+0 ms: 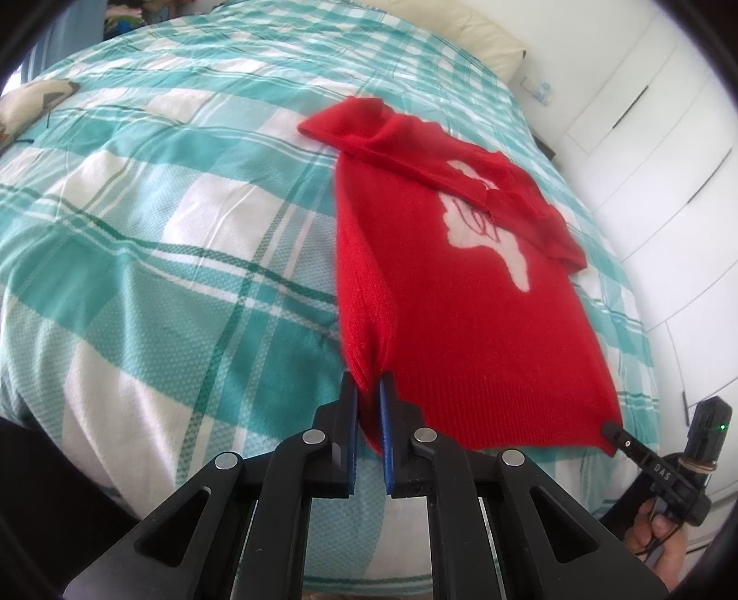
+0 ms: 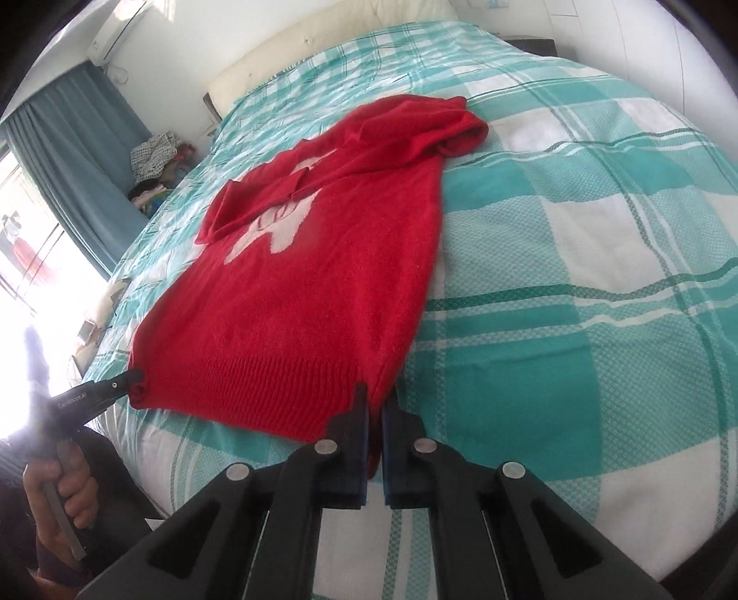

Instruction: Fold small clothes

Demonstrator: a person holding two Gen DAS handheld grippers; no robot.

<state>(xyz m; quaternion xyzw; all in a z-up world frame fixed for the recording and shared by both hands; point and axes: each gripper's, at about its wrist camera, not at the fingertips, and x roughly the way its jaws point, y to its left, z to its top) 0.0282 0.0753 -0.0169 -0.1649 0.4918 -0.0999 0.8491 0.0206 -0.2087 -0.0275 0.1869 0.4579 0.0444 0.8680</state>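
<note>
A small red knitted sweater (image 1: 461, 295) with a white figure on its chest lies flat on the bed, sleeves folded across the front. My left gripper (image 1: 368, 392) is shut on the hem's left corner. My right gripper (image 2: 376, 401) is shut on the hem's right corner; the sweater (image 2: 313, 286) stretches away from it. The right gripper also shows in the left wrist view (image 1: 615, 434), pinching the far hem corner. The left gripper also shows in the right wrist view (image 2: 131, 383), at the other corner.
The bed has a teal and white checked cover (image 1: 161, 231). A cream headboard (image 2: 323, 41) is at the far end. White wardrobe doors (image 1: 669, 138) stand to the right. Blue curtains (image 2: 78, 152) and a pile of clothes (image 2: 154, 147) are to the left.
</note>
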